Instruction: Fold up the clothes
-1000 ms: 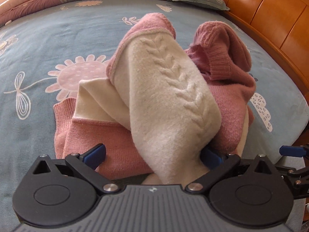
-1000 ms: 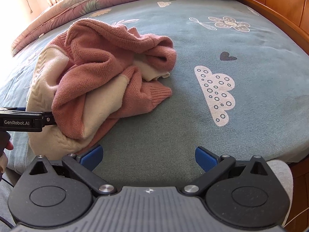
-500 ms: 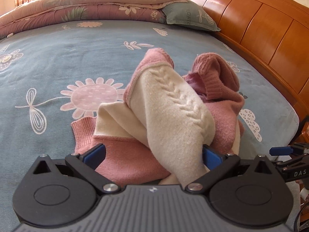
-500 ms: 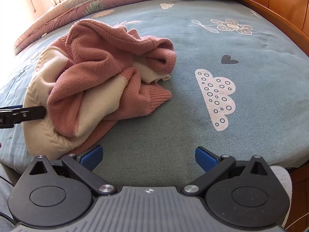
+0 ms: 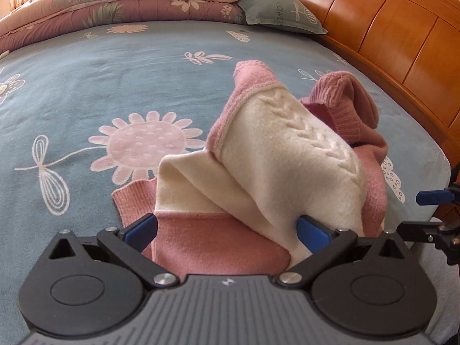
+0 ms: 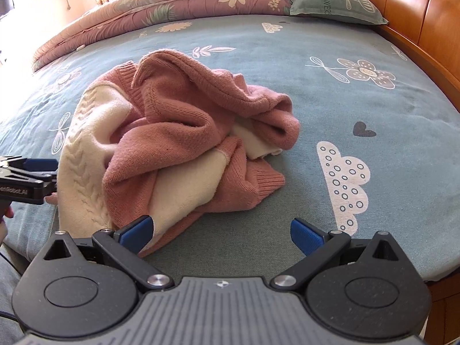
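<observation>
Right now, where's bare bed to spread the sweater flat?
Free: the sheet between sweater and headboard, and left of it, around the printed flower. Crowded: near edge, where both open grippers flank the pile.

Wide bed (image 6: pixel 330 92) under a blue-grey sheet printed with flowers, clouds and a dark heart. Along the far edge, a rolled pink floral quilt (image 5: pixel 120 8), touching a grey-green pillow (image 6: pixel 336 0) at its right end. Glossy orange wooden headboard (image 5: pixel 402 34) curving down the right. Bright daylight from far left.
</observation>
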Tool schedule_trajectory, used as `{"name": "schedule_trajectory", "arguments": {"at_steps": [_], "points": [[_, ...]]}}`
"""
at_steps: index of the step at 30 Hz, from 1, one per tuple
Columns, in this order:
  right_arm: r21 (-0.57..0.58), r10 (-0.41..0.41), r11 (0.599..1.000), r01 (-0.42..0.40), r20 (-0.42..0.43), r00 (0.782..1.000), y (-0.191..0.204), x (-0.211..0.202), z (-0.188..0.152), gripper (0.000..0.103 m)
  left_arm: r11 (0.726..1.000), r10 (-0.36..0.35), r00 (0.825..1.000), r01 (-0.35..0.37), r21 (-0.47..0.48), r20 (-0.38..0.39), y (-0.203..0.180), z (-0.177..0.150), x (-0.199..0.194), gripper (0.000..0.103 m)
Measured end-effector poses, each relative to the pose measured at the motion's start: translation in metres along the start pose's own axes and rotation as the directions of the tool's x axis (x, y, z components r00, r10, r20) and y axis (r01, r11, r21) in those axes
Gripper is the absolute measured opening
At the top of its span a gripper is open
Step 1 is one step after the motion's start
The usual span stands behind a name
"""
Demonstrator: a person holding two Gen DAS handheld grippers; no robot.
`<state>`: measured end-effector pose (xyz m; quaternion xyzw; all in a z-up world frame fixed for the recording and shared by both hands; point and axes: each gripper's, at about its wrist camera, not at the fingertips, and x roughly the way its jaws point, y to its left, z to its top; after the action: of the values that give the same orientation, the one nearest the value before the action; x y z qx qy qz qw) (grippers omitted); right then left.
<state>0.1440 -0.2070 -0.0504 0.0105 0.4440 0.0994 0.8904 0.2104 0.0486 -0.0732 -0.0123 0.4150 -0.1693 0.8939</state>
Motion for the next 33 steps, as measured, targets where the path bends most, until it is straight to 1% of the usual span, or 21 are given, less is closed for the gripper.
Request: {"name": "schedule_trajectory", "arguments": {"at_steps": [3,7,8,12,15,18,21,23,25,26,27,30,33], "points": [[-0.018,-0.006,1.000,0.006,-0.005,1.000,0.005,0.001,0.000,0.103,1.000,0.015,0.999,-0.015,-0.002,0.038,0.007,0.026,0.018,0.103],[-0.006,-0.018,1.000,0.018,-0.013,1.000,0.000,0.001,-0.003,0.103,0.997,0.060,0.997,-0.058,-0.044,0.048,0.025,0.060,0.039,0.103],[0.000,-0.021,1.000,0.021,-0.017,1.000,-0.001,0.002,-0.004,0.103,0.996,0.076,0.996,-0.074,-0.043,0.051,0.027,0.065,0.041,0.103],[0.017,-0.020,1.000,0.020,-0.023,1.000,-0.004,0.000,-0.006,0.103,0.994,0.093,0.995,-0.090,-0.062,0.035,0.026,0.073,0.040,0.103],[0.012,-0.016,1.000,0.016,-0.018,1.000,-0.003,-0.002,-0.006,0.103,0.996,0.084,0.995,-0.082,-0.033,0.049,0.017,0.059,0.021,0.103],[0.011,-0.006,1.000,0.006,-0.011,1.000,-0.003,-0.005,-0.006,0.103,0.993,0.117,0.992,-0.116,-0.023,0.050,0.018,0.040,-0.001,0.103],[0.011,0.002,1.000,-0.002,-0.008,1.000,-0.003,-0.006,-0.008,0.103,0.984,0.172,0.985,-0.172,-0.039,-0.009,0.024,0.016,-0.016,0.102],[0.010,0.005,1.000,-0.005,-0.009,1.000,-0.002,-0.005,-0.009,0.103,0.987,0.153,0.987,-0.155,-0.047,-0.039,0.022,0.005,-0.021,0.102],[0.009,0.011,1.000,-0.011,-0.014,1.000,0.000,-0.004,-0.011,0.103,0.993,0.087,0.995,-0.091,-0.070,-0.048,0.016,-0.001,-0.024,0.102],[0.008,0.011,1.000,-0.011,-0.015,1.000,0.001,-0.004,-0.011,0.103,0.996,0.038,0.998,-0.042,-0.082,-0.050,0.010,-0.001,-0.023,0.102],[0.005,0.011,1.000,-0.011,-0.014,1.000,0.002,-0.005,-0.012,0.103,0.996,0.007,0.999,-0.011,-0.083,-0.047,0.003,0.000,-0.021,0.102],[-0.009,0.004,1.000,-0.004,-0.003,1.000,0.003,-0.011,-0.014,0.103,0.995,-0.070,0.997,0.068,-0.070,-0.021,-0.023,0.009,-0.015,0.102],[-0.009,-0.021,1.000,0.021,0.002,1.000,-0.001,-0.018,-0.017,0.103,0.990,-0.140,0.990,0.140,-0.032,0.010,-0.051,0.023,-0.011,0.102]]}}
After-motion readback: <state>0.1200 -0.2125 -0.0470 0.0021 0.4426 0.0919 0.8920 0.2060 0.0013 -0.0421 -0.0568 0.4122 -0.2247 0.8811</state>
